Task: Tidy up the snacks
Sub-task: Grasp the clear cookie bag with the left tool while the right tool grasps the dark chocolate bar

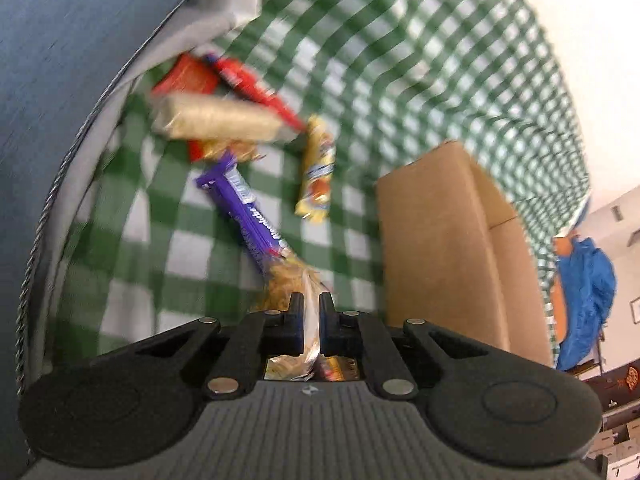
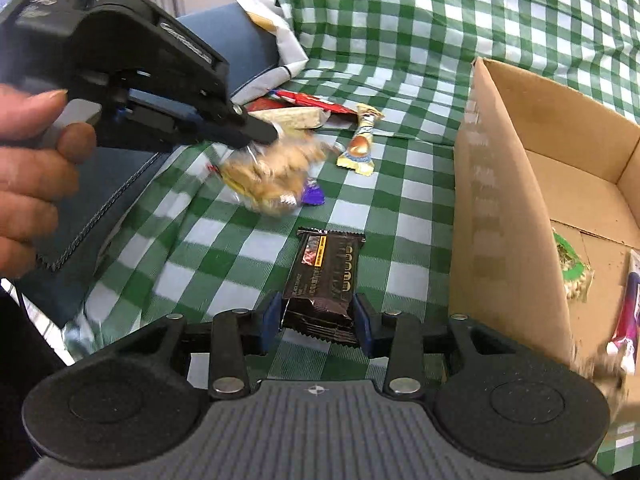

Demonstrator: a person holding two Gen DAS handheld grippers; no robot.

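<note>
My left gripper (image 1: 311, 300) is shut on a clear bag of golden snack pieces (image 1: 288, 284), held above the green-checked cloth; it also shows in the right wrist view (image 2: 262, 132) with the bag (image 2: 272, 176) hanging from it. My right gripper (image 2: 316, 312) has its fingers on both sides of a dark brown snack packet (image 2: 324, 280) lying on the cloth. A purple bar (image 1: 248, 208), a yellow wrapped sweet (image 1: 318, 168), a beige bar (image 1: 216, 118) and red packets (image 1: 248, 78) lie in a loose pile. A cardboard box (image 2: 500, 200) stands open to the right.
A blue zippered bag (image 1: 48, 80) lies at the left of the pile. The box holds a green nut packet (image 2: 572, 268) and a purple-pink packet (image 2: 628, 312). The box's side (image 1: 436, 248) stands right of my left gripper. A blue cloth (image 1: 584, 292) hangs beyond the table edge.
</note>
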